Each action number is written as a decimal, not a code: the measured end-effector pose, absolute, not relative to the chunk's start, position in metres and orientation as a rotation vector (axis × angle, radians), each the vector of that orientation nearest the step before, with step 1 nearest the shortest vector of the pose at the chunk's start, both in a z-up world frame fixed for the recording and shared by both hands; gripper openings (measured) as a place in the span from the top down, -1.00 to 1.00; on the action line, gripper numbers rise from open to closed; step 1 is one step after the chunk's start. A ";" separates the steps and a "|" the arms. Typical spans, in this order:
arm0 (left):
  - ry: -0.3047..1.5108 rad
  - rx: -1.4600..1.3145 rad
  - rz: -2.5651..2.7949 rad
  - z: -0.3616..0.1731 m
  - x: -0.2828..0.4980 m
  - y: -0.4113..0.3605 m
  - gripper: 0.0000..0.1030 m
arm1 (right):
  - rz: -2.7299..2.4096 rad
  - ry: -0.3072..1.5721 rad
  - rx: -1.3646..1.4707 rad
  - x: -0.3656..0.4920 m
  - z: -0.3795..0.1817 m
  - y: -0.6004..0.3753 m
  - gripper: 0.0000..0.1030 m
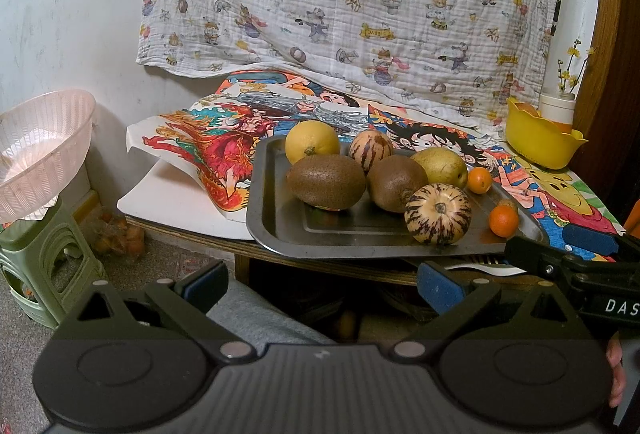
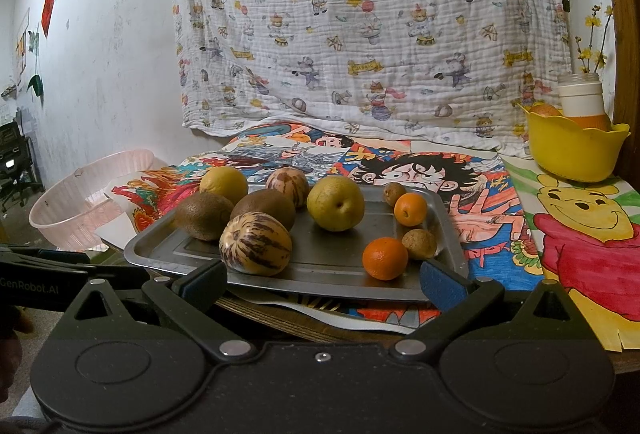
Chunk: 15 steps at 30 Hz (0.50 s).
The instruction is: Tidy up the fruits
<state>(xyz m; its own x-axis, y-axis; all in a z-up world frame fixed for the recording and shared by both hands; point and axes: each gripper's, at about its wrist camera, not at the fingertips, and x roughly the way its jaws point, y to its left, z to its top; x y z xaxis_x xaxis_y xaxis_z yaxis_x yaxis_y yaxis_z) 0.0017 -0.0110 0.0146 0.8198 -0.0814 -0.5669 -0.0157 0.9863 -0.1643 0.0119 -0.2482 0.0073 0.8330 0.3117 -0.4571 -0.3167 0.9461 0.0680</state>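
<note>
Metal tray (image 2: 168, 254) on the table, carrying nearly all the fruit. The left gripper (image 1: 320, 282) and right gripper (image 2: 322, 280) are both hovering at the tray's near edge, fingers spread apart and holding nothing.

Resting on the tray: a lemon (image 2: 224, 183), two kiwis (image 2: 204, 213) (image 2: 264, 207), two striped melons (image 2: 255, 244) (image 2: 287, 185), a pear (image 2: 335, 202), two small oranges (image 2: 385, 258) (image 2: 410, 209) and two small brown fruits (image 2: 419, 244) (image 2: 394, 192) — all loose and mixed, none sorted by kind.

The yellow bowl (image 2: 572, 153), far right, is already showing some orange fruit at its rim; the pink basket (image 1: 40, 153), off the table's left side, is looking empty.

Judged progress: the sorting is only beginning — at most a piece or two is in the bowl, and everything on the tray is awaiting transfer.
</note>
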 end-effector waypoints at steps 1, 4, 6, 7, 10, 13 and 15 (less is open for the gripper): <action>0.610 -0.165 -0.035 0.015 0.002 -0.011 -0.99 | 0.333 0.482 -0.011 0.012 0.007 -0.248 -0.99; 0.610 -0.166 -0.036 0.015 0.002 -0.011 -0.99 | 0.333 0.483 -0.010 0.012 0.007 -0.248 -0.99; 0.609 -0.165 -0.038 0.015 0.002 -0.010 -0.99 | 0.333 0.483 -0.010 0.012 0.007 -0.248 -0.99; 0.608 -0.165 -0.041 0.015 0.002 -0.011 -0.99 | 0.333 0.483 -0.010 0.012 0.008 -0.249 -0.99; 0.595 -0.161 -0.058 0.013 -0.001 -0.014 -0.99 | 0.333 0.483 -0.010 0.013 0.008 -0.249 -0.99; 0.585 -0.146 -0.046 0.013 -0.005 -0.017 -0.99 | 0.332 0.486 -0.010 0.011 0.006 -0.247 -0.99; 0.581 -0.145 -0.043 0.013 -0.007 -0.018 -0.99 | 0.332 0.485 -0.011 0.012 0.006 -0.247 -0.99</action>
<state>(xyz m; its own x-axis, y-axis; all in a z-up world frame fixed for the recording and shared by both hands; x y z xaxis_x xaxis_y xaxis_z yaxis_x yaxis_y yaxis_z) -0.0069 -0.0180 0.0130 0.8353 -0.0818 -0.5436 0.0000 0.9889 -0.1488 0.0116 -0.2474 0.0063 0.8323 0.3106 -0.4592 -0.3157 0.9464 0.0679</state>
